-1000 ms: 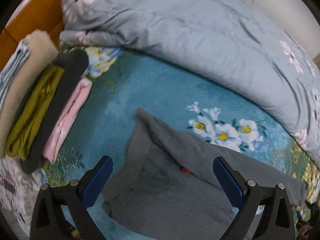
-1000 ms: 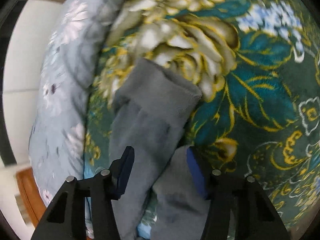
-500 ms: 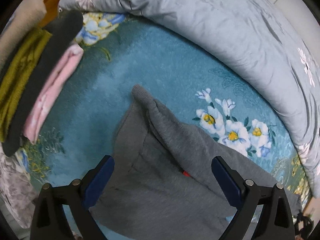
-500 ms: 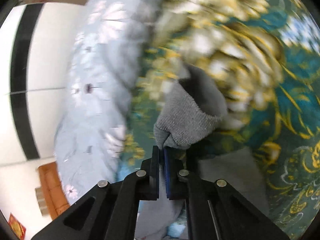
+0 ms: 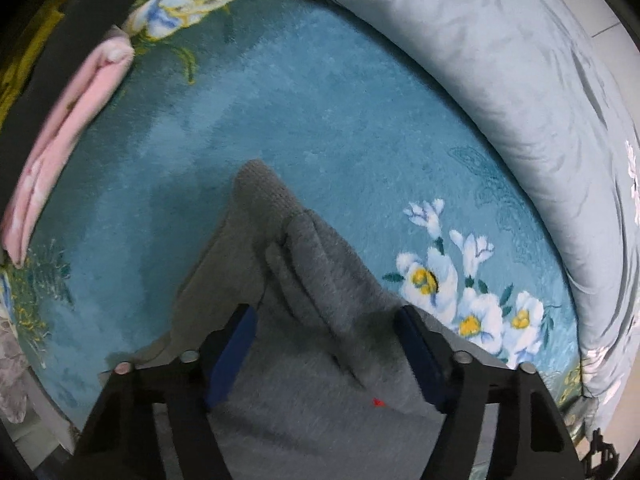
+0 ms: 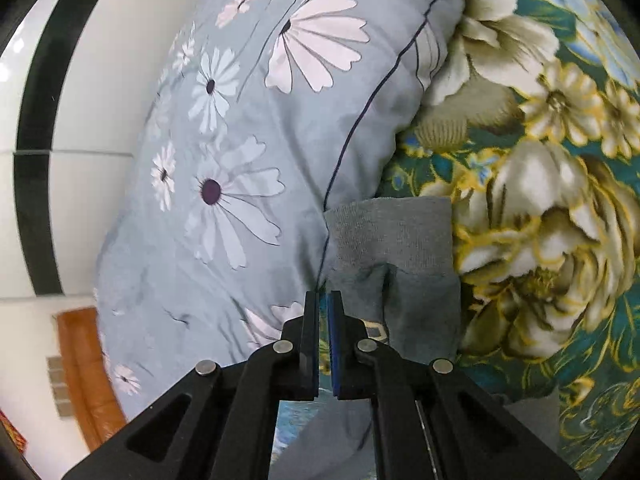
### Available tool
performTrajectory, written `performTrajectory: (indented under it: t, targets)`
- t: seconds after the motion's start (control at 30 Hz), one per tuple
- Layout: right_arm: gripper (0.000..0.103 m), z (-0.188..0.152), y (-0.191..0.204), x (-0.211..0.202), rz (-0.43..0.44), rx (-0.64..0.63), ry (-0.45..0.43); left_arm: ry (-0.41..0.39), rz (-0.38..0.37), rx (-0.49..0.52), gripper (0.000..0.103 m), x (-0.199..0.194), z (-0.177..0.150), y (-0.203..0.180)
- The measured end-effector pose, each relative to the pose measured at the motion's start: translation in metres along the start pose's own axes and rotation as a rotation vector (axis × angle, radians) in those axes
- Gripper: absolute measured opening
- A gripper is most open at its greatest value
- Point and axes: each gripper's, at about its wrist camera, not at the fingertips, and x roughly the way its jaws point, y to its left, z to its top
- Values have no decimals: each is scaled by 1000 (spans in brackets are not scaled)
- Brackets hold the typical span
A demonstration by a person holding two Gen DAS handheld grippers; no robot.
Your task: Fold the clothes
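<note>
A grey knitted garment (image 5: 304,248) lies rumpled on the teal floral blanket (image 5: 280,100). My left gripper (image 5: 324,316) points straight down over it, its jaws closing around a raised fold of the grey fabric. The blue pads (image 5: 416,352) stand at the fold's sides and are not clearly pressing on it. In the right wrist view my right gripper (image 6: 323,294) is shut on the edge of the grey garment (image 6: 400,236), near its ribbed cuff. The cuff is lifted off the blanket (image 6: 560,160) and hangs beyond the fingertips.
A bulky grey-blue duvet with daisy print (image 5: 500,80) runs along the blanket's far side and lies close left of the right gripper (image 6: 240,140). Folded clothes, pink (image 5: 68,120) and dark grey (image 5: 80,32), lie stacked at the left. A white tiled wall (image 6: 80,160) stands behind.
The left gripper sank onto the garment and its jaws narrowed around a fold. The right gripper shut on the cuff end, lifted it and carried it toward the duvet.
</note>
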Motion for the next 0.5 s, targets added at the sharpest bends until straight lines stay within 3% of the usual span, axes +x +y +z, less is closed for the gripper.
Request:
performTrajectory:
  t: [0.23,0.3,0.37,0.4,0.43,0.5]
  targets:
    - [6,-16,-3,27,-79,-58,79,42,-58,-46,23,12,9,-6]
    - [6,-22,0,38,-112,-93,115,39,-81,-76,19,11,12,-7]
    - [18,-27,5,50,-136,-122,144,34,-93,-91,18,9,15,-9]
    - [35,-30,9,57,-147,-135,156,34,-95,-91,18,9,16,-10]
    - [44,-33,14,64,-167,-151,164,35,-89,-83,18,9,16,-12]
    - [44,-38,23,78,-209,-182,179,35,-80,-70,18,9,17,-15]
